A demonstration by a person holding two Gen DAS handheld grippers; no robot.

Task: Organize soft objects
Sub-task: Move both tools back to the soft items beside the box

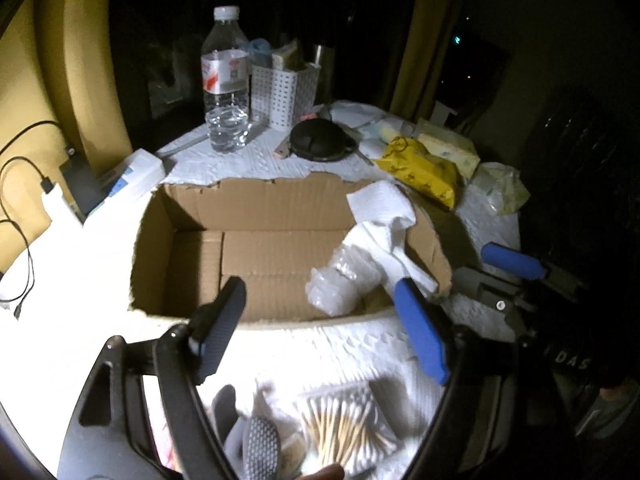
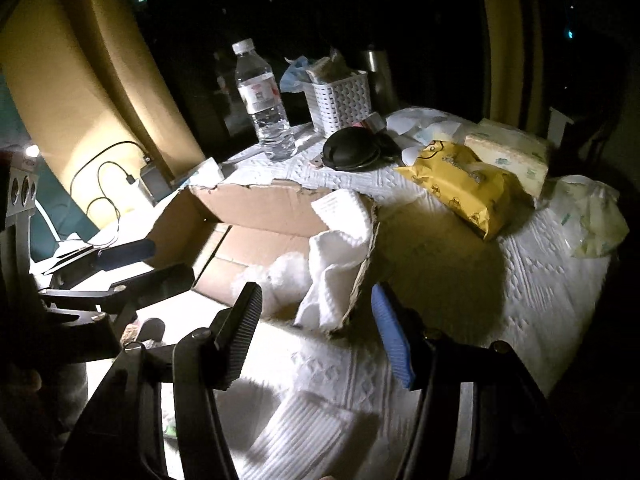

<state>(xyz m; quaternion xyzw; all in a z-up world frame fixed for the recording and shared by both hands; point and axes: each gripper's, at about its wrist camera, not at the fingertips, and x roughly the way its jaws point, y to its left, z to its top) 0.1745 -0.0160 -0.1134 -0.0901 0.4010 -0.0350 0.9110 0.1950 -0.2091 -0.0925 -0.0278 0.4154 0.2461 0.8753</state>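
Two tongs hang over the near edge of a cardboard box (image 1: 256,248), and neither has anything in it. The left tongs (image 1: 320,328) stand wide apart with nothing between the pads. The right tongs (image 2: 320,336) are parted about as far and just as bare.

Ahead of both, inside the box toward its right wall, lie the soft things already put away: a white cloth (image 1: 384,216) draped over the torn right rim, and a clear bubble-wrap bundle (image 1: 340,284) on the floor of the box just below it. The rest of the box floor is bare.

By the look of it, one drop-off is done and the hands are free for the next item. Soft candidates remain outside the box: a yellow wipes pack (image 2: 464,188) and a pale tissue pack (image 2: 512,152) well beyond and to the right of the right tongs, and a folded white cloth (image 2: 304,432) right beneath them. The nearest pick would be that folded cloth, which calls for tipping the right tongs down and closing on a fold rather than the table cover under it.
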